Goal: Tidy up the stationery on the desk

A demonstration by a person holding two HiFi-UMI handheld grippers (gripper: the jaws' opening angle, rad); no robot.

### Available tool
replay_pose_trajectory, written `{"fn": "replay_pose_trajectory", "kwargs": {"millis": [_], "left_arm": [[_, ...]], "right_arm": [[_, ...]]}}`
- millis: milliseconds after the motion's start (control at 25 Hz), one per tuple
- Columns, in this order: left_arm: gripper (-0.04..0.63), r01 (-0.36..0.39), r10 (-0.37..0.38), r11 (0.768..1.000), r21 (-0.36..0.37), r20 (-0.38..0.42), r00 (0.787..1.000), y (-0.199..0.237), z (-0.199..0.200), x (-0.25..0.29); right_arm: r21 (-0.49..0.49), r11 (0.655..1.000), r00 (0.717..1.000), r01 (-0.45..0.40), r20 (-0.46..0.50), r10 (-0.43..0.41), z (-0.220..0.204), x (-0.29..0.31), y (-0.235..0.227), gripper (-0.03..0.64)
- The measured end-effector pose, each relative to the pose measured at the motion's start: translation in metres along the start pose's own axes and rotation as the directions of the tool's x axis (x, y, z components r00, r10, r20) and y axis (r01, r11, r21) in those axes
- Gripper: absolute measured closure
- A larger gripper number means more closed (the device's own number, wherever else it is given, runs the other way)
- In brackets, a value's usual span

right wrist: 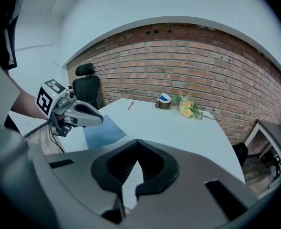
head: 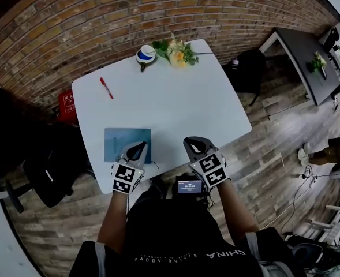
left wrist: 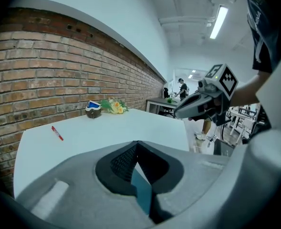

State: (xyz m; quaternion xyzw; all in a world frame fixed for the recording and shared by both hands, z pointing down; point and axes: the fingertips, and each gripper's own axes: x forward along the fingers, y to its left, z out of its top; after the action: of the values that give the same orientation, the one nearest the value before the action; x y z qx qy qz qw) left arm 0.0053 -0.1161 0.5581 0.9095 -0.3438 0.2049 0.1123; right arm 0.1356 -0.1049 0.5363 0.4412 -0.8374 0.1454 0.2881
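A red pen [head: 106, 88] lies alone at the far left of the white desk [head: 181, 105]. A blue notebook [head: 127, 144] lies flat at the near left edge. My left gripper [head: 138, 149] hovers over the notebook's near right corner, jaws shut and empty; the blue cover [left wrist: 141, 185] shows beneath them. My right gripper [head: 194, 145] hangs at the near edge, jaws shut on nothing. The right gripper view shows the notebook [right wrist: 102, 131], the pen [right wrist: 130, 105] and the left gripper [right wrist: 76, 111]. In the left gripper view the pen [left wrist: 57, 133] lies ahead at the left.
A blue-and-white cup [head: 145, 55] and a bunch of flowers [head: 177, 52] stand at the far edge by the brick wall. Black chairs stand at the left [head: 48, 172] and the far right [head: 247, 68]. A second desk [head: 302, 56] is further right.
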Motion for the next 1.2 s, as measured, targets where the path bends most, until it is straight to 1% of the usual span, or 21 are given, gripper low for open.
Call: {"fn": "replay_pose_trajectory", "kwargs": {"millis": [200,360,600,880,1000,1200], "left_arm": [[0.597,-0.024,0.023,0.999,-0.034,-0.022,0.999,0.006,-0.009,0.008],[0.597,-0.092,0.09,0.994,-0.065,-0.033,0.995,0.016,-0.007,0.013],[0.597,-0.19,0.189,0.978,-0.089,-0.023,0.982,0.023,0.011,0.025],[0.597,-0.291,0.292,0.948,-0.131,-0.012,0.956,0.022,0.025,0.028],[0.597,-0.313,0.315,0.938,-0.148,-0.01,0.949,0.021,0.026,0.028],[0.597,-0.324,0.324,0.935,-0.148,-0.022,0.946,0.018,0.022,0.028]], "right_arm": [[-0.018,0.998,0.998,-0.059,-0.013,0.059,0.006,0.02,-0.006,0.607],[-0.048,0.991,0.992,-0.123,-0.017,0.123,0.015,0.035,-0.015,0.607],[-0.128,0.967,0.975,-0.222,-0.023,0.22,0.03,0.048,-0.028,0.607],[-0.131,0.939,0.948,-0.319,-0.032,0.318,0.035,0.05,-0.038,0.607],[-0.149,0.928,0.94,-0.34,-0.034,0.339,0.035,0.053,-0.038,0.607],[-0.148,0.925,0.936,-0.35,-0.021,0.351,0.038,0.058,-0.039,0.607]]}}
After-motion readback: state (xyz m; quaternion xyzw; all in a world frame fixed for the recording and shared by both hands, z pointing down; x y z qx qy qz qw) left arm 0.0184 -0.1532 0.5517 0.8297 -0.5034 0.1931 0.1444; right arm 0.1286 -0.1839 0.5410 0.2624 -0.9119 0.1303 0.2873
